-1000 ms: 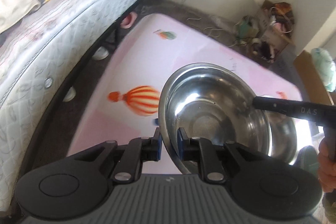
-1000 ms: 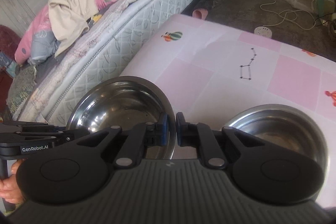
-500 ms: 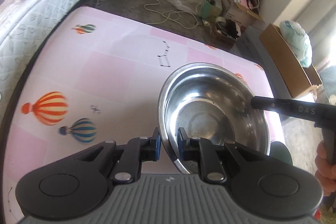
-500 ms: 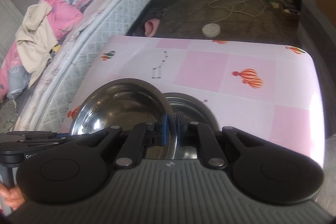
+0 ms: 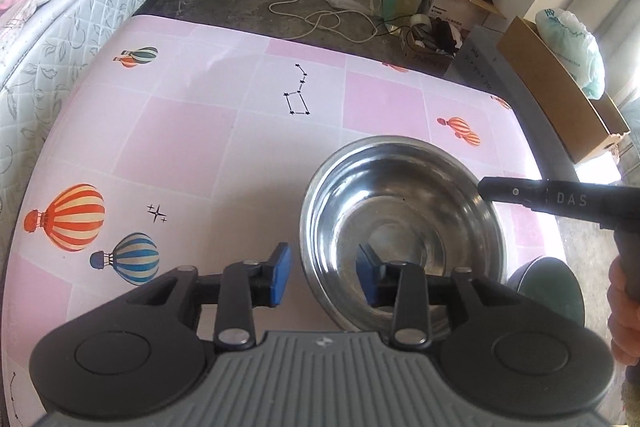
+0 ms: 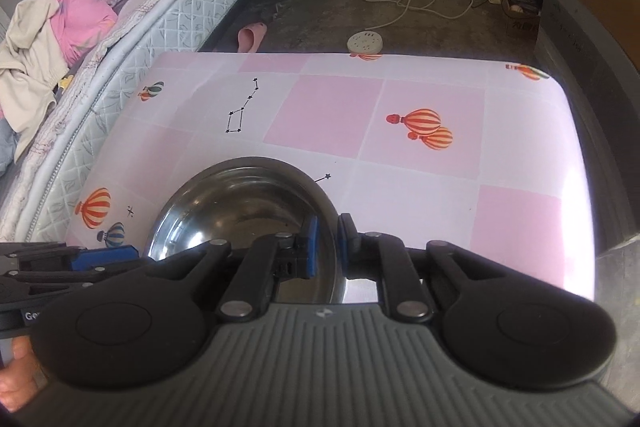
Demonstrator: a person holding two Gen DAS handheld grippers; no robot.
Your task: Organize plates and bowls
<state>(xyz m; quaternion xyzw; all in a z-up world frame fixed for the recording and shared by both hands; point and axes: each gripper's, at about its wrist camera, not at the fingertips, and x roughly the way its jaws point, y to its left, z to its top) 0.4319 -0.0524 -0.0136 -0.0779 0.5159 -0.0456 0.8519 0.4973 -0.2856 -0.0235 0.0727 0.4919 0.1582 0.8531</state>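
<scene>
A steel bowl (image 5: 404, 227) sits on the pink balloon-print table (image 5: 200, 131); it seems to be nested in a second bowl, whose rim I cannot make out. My left gripper (image 5: 324, 281) is open, its pads on either side of the bowl's near-left rim without touching. My right gripper (image 6: 326, 247) is shut on the same bowl's (image 6: 240, 211) right rim. In the left wrist view the right gripper's black finger (image 5: 520, 195) reaches the bowl's right edge.
A mattress (image 5: 80, 7) runs along the table's left side. Floor clutter, cables and cardboard boxes (image 5: 560, 91) lie beyond the far and right edges. A dark round object (image 5: 548, 291) sits by the bowl at the table's right edge.
The held bowl came down onto the other bowl on the table. My left gripper opened and released the rim. The right gripper stayed shut on it.
</scene>
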